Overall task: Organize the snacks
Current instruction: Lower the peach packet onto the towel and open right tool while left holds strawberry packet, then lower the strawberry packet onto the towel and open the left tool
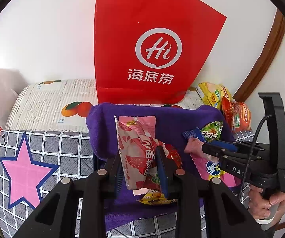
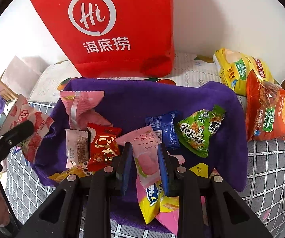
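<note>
My left gripper (image 1: pixel 140 170) is shut on a pink-and-red strawberry snack packet (image 1: pixel 136 150), held above the purple cloth (image 1: pixel 106 123); the same packet shows at the left of the right wrist view (image 2: pixel 31 127). My right gripper (image 2: pixel 145 166) is shut on a pink-and-yellow snack packet (image 2: pixel 146 170), also seen in the left wrist view (image 1: pixel 211 164). On the cloth (image 2: pixel 126 103) lie a pink packet (image 2: pixel 81 107), a red packet (image 2: pixel 102 144), a white packet (image 2: pixel 77 148), a blue packet (image 2: pixel 164 127) and a green packet (image 2: pixel 200 132).
A red Haidilao paper bag (image 2: pixel 112 29) stands behind the cloth against the white wall. Yellow (image 2: pixel 239 69) and orange (image 2: pixel 271 115) chip bags lie at the right. A checked cover with a pink star (image 1: pixel 27 168) is at the left.
</note>
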